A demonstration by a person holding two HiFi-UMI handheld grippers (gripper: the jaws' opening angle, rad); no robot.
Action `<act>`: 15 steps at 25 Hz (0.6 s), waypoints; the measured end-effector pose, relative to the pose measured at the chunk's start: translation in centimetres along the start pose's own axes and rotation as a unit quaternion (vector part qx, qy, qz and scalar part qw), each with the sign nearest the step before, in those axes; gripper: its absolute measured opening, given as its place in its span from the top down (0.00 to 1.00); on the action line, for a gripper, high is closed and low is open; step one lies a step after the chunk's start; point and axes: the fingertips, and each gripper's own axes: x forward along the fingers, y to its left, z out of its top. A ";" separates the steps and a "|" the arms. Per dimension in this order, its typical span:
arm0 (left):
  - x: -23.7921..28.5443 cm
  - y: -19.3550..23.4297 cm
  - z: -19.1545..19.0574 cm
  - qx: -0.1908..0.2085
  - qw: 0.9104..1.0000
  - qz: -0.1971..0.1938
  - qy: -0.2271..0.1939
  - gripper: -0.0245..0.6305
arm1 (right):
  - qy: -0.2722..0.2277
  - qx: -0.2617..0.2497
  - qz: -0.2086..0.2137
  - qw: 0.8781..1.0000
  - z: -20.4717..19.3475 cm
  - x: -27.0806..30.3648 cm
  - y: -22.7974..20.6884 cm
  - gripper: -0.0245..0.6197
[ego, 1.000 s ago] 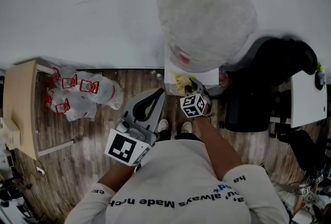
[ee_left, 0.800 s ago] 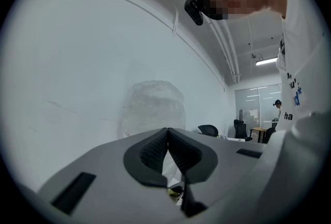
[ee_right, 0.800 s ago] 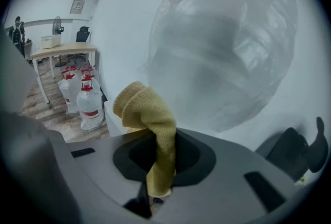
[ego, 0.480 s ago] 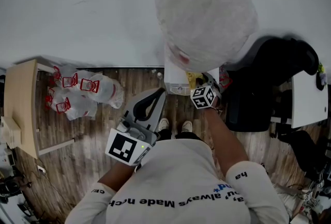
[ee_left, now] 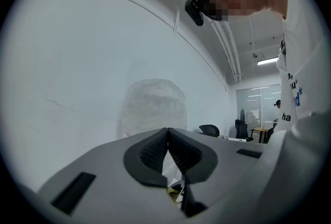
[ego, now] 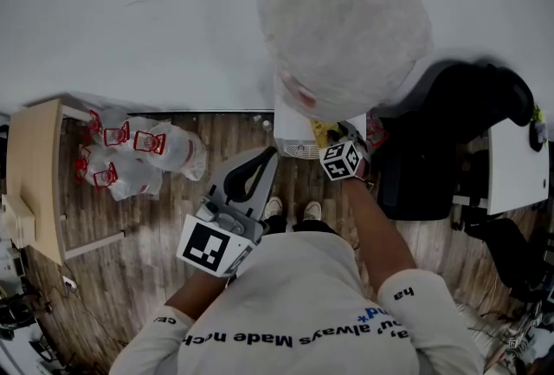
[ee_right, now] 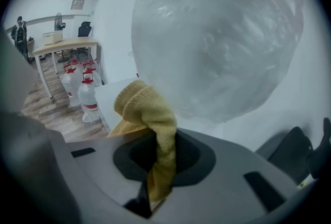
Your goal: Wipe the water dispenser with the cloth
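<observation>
The white water dispenser [ego: 293, 129] stands against the wall with a big plastic-wrapped bottle [ego: 344, 22] on top. My right gripper [ego: 327, 135] is shut on a yellow cloth [ee_right: 146, 109], held against the dispenser's upper front edge [ee_right: 111, 96] just under the bottle [ee_right: 217, 36]. The cloth [ego: 320, 130] shows as a small yellow patch in the head view. My left gripper [ego: 260, 165] hangs lower and to the left, away from the dispenser, shut with nothing between its pads [ee_left: 155, 150].
Several spare water bottles [ego: 138, 158] lie on the wood floor to the left, beside a light wooden table [ego: 35, 183]. A black office chair [ego: 441, 139] stands right of the dispenser, a white desk [ego: 511, 165] beyond it.
My right gripper has moved up and to the right with the cloth, from the dispenser's lower front to its upper edge under the bottle. The left gripper has stayed put.
</observation>
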 end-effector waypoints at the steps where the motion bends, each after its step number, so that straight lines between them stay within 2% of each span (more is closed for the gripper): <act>1: 0.0 0.0 0.0 -0.001 1.000 0.000 0.000 0.93 | 0.000 -0.001 0.001 1.000 -0.1 -0.1 0.1 0.87; 15: 0.6 -0.2 0.1 -0.002 1.000 -0.003 -0.001 0.93 | -0.001 -0.011 0.001 1.000 -1.6 -1.5 1.0 0.88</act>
